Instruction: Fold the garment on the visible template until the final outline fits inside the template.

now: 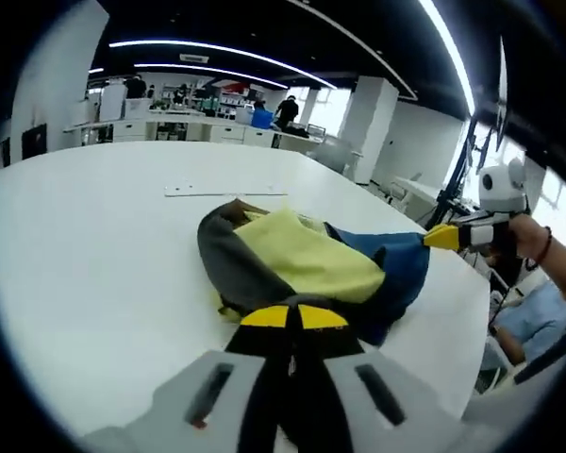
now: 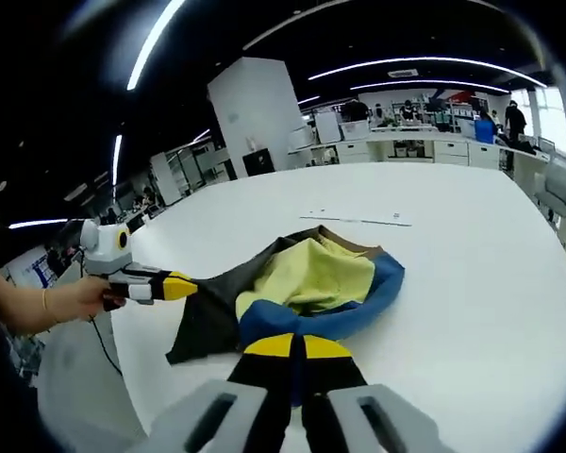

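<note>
**2 grippers pinch opposite edges of a bunched garment**

The garment (image 1: 307, 269) lies bunched on a white table (image 1: 94, 255), toward the near edge. It has 3 colours: grey, pale yellow and blue. In the left gripper view the grey part sits at left, the yellow in the middle and the blue at right; in the right gripper view the blue band curves along the near and right side and the grey spreads out to the left.

The left gripper (image 1: 292, 316) has its yellow-tipped jaws pressed together on the near edge of the garment, where grey and blue cloth meet. It also appears in the right gripper view (image 2: 193, 284), held by a hand (image 2: 71, 300), with its tip at the grey corner.

The right gripper (image 2: 295, 346) has its jaws closed together on the blue edge nearest it. In the left gripper view it comes in from the right (image 1: 429, 238), held by a hand (image 1: 538, 241), its yellow tip touching the blue corner.

Beyond the garment, a thin line of marks (image 1: 224, 192) lies on the table; I cannot tell what it is. Desks and people stand far behind.
</note>
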Demonstrator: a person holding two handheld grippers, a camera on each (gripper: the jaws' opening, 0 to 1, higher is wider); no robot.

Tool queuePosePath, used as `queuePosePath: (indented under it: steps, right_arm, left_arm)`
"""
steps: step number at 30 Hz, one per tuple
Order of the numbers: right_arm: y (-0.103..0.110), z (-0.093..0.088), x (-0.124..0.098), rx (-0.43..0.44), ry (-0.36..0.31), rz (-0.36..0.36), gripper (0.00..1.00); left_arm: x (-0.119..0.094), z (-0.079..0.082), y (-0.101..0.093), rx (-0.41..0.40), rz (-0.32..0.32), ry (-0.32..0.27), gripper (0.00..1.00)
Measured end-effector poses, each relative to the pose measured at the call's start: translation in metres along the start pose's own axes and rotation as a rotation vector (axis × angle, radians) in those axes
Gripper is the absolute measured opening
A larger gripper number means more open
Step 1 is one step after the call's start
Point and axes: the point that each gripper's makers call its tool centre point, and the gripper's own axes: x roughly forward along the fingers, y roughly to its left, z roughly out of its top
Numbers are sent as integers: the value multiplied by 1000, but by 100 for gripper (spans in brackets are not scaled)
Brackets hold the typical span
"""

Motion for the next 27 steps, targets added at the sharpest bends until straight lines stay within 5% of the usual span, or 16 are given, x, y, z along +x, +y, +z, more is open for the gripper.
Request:
queuePosePath:
  steps: [13, 27]
  right_arm:
    - [-41, 25, -19, -1, -23, -66, 0]
    - [-98, 16, -28, 30, 42, -193, 0]
  left_arm:
    - [-30, 19, 74, 42, 194, 27, 0]
    - [-40, -6, 151, 65, 381, 162, 0]
